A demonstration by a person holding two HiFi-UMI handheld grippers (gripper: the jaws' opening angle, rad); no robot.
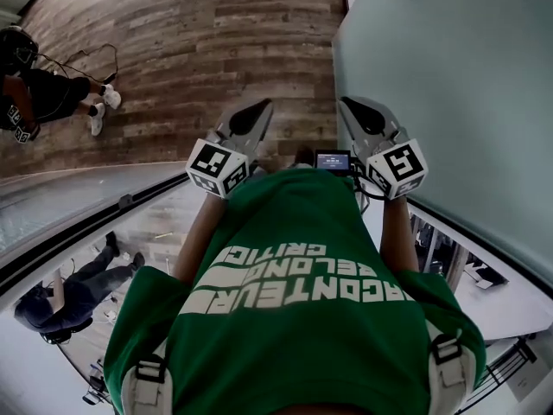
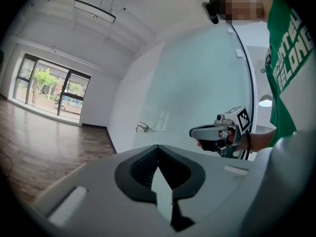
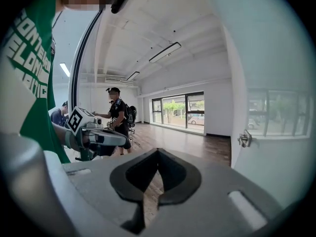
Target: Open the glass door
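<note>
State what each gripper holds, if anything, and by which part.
Nothing is held. The left gripper and the right gripper both have their jaws shut with nothing between them, apart from the door handle.

**Plank floor, one person standing on it**

The brown wood-plank floor (image 1: 216, 50) is bare across its middle. Near its left edge a person (image 1: 52, 93) in white shoes (image 1: 111, 98) stands on it. A thin dark cable (image 1: 99, 47) lies beside them.
</note>
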